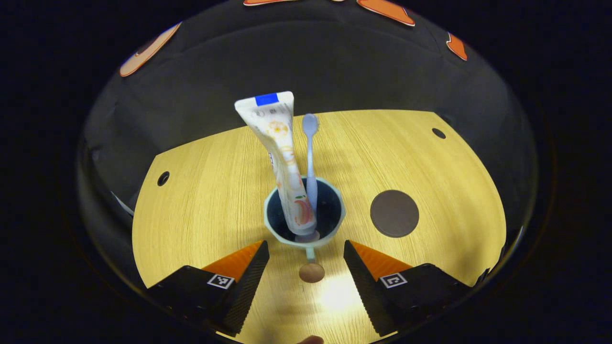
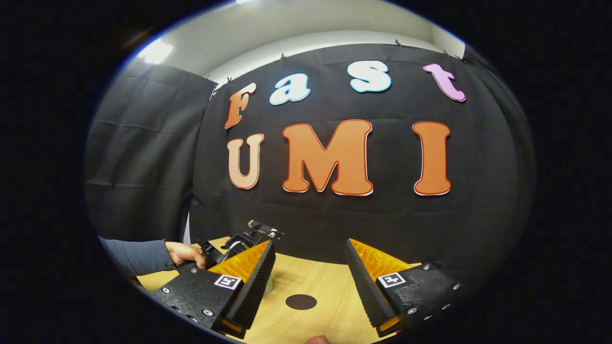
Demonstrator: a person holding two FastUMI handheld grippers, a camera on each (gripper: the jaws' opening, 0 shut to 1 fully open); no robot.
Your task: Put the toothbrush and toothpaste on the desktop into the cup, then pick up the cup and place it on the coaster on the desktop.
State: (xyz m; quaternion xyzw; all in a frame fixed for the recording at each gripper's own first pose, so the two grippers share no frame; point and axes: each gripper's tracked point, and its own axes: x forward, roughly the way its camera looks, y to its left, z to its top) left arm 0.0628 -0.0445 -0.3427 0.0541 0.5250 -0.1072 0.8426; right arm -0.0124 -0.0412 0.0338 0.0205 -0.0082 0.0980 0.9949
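A: Left gripper view: the white toothpaste tube [image 1: 279, 157] and pale blue toothbrush [image 1: 311, 157] were seen standing in the pale green cup [image 1: 304, 215] on the wooden worktop [image 1: 201, 205].

B: The left hand-held gripper [image 1: 306, 267] was held spread, astride the cup's handle; closing on it, then lifting to the dark round coaster [image 1: 394, 213], was judged next. The right hand-held gripper [image 2: 310, 282] was spread, idle.

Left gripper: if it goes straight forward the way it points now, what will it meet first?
Probably the cup. The left gripper is open, and the cup's handle, pointing toward it, lies between the fingers. The toothpaste and toothbrush stand inside the cup. Depth is hard to judge here.
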